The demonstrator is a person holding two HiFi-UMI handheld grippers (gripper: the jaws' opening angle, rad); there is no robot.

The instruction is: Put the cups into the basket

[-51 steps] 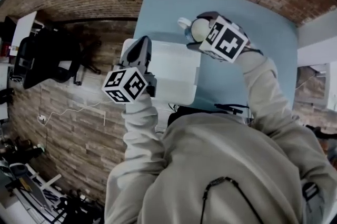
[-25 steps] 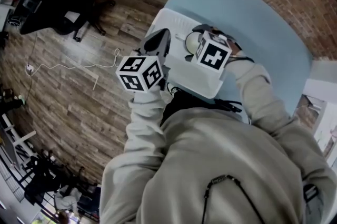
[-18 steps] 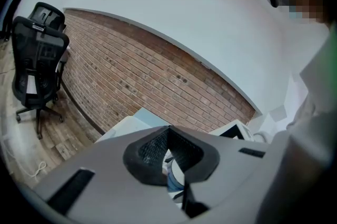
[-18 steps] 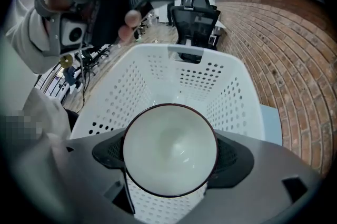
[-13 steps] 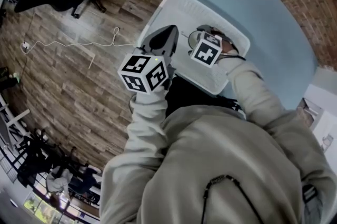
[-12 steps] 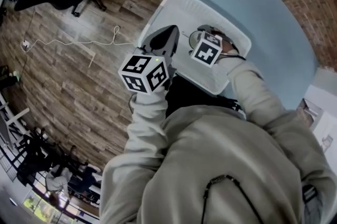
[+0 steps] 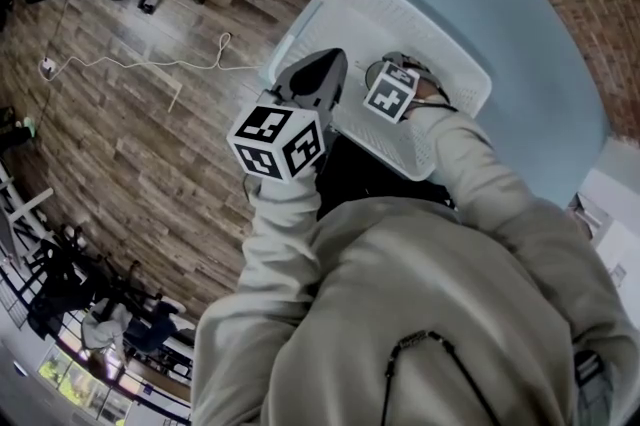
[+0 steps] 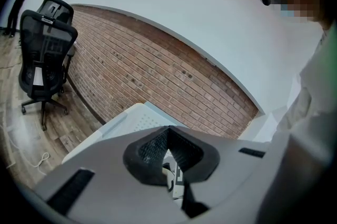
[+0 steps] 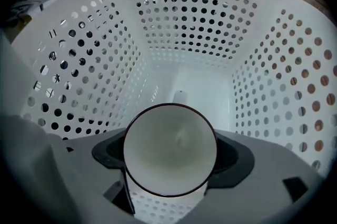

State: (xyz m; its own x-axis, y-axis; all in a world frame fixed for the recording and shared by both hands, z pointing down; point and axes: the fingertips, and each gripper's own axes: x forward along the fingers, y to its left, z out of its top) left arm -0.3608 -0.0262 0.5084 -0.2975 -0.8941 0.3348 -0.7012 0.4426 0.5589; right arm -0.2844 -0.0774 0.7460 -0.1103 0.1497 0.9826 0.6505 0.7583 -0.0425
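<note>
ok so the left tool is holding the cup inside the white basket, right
Not the left one. The right tool is holding the cup inside the white basket. The right gripper view shows its jaws closed on the cup, with the perforated walls all around. In the left gripper view, the left tool has its jaws together on nothing.

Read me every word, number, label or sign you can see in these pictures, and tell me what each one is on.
No readable text anywhere.
Left cube and right cube: black-and-white square patterns only, no letters or numbers.
Cup: plain inside, no print shows.
Basket: perforated white walls, no label visible.
Office chair: a white sheet on its back, too small to read.
</note>
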